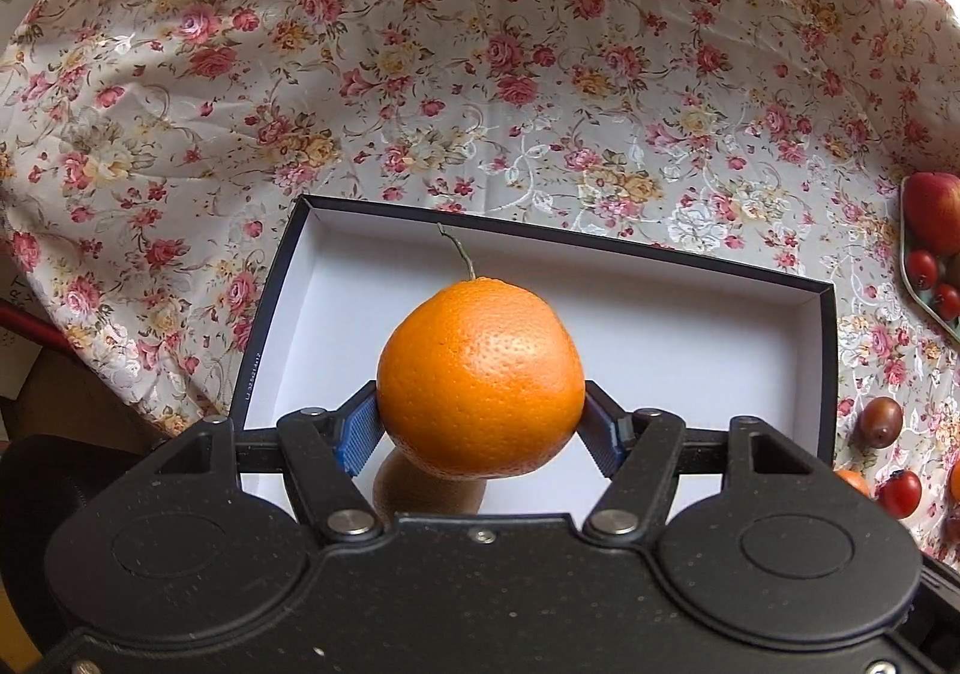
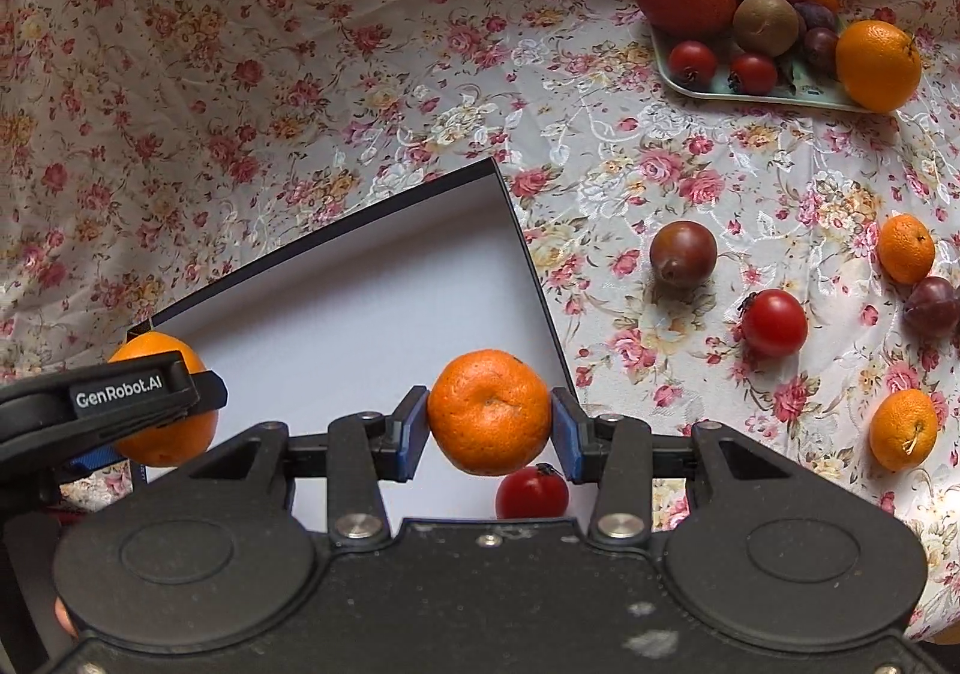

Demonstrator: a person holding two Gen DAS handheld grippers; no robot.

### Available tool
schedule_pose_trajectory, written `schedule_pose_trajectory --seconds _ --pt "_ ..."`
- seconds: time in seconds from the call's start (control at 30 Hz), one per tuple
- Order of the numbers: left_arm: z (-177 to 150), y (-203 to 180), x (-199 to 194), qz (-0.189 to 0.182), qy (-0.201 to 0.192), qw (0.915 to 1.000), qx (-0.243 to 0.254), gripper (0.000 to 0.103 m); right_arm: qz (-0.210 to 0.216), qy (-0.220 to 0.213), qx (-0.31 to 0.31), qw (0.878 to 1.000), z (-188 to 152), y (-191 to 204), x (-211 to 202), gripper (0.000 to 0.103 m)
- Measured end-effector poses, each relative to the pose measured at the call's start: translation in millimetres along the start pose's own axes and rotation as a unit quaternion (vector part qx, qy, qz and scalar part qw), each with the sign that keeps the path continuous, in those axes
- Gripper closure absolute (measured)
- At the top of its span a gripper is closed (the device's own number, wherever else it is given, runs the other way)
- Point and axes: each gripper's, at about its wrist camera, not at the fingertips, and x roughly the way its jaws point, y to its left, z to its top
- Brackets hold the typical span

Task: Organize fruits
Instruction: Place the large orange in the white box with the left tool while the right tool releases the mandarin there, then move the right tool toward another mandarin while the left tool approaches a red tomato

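We hold both fruits over box: left gripper pinching orange above box floor; right gripper pinching mandarin above box's near right corner.

The right hand-held gripper is gripping a tangerine above the near corner of an open white box. The left hand-held gripper is holding an orange at the box's left edge. A tray of fruit is sitting at the tabletop's far right.
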Motion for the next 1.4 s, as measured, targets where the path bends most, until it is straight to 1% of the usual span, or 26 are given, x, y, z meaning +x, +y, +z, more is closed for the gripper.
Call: schedule_pose_trajectory --seconds 0.2,0.3,0.33,0.37,0.4,0.47,0.53,0.7,0.8,0.97,1.1,1.4 --pt "-1 8 3 0.007 0.005 1.0000 0.001 0.034 0.006 0.006 -0.016 1.000 -2 9 1 0.058" --pt "-1 11 2 0.001 0.007 1.0000 -0.007 0.034 0.010 0.013 -0.026 1.000 -1 12 0 0.057" --pt "-1 12 -1 0.000 -0.001 1.0000 -0.009 0.040 0.009 0.016 -0.033 0.999 0 14 -1 0.056" --pt "0 12 -5 0.006 -0.014 0.9999 -0.006 0.042 0.008 0.017 -0.039 0.999 0 15 -2 0.056" --pt "0 11 -9 0.015 -0.026 0.9995 -0.003 0.042 0.011 0.015 -0.045 0.999 1 16 -4 0.056" --pt "1 11 -13 0.021 -0.036 0.9991 -0.006 0.042 0.017 0.006 -0.050 0.999 1 16 -9 0.056" --pt "1 12 -11 0.016 -0.028 0.9995 -0.008 0.042 0.024 -0.002 -0.049 0.999 1 16 -13 0.056" --pt "-1 6 -3 0.020 -0.010 0.9997 0.003 0.042 0.026 0.000 -0.051 0.998 1 15 -14 0.056" --pt "-2 5 -2 0.015 -0.002 0.9999 0.002 0.042 0.019 0.010 -0.052 0.998 1 14 -11 0.056" --pt "-2 4 -1 0.017 0.005 0.9998 0.004 0.042 0.011 0.032 -0.042 0.999 2 8 -6 0.056" --pt "-2 1 -2 0.017 0.005 0.9998 0.009 0.042 0.004 0.036 -0.038 0.999 2 4 -6 0.056" --pt "-5 -23 -8 0.017 -0.002 0.9993 0.034 0.042 -0.008 0.035 -0.033 0.999 4 -11 -14 0.056"
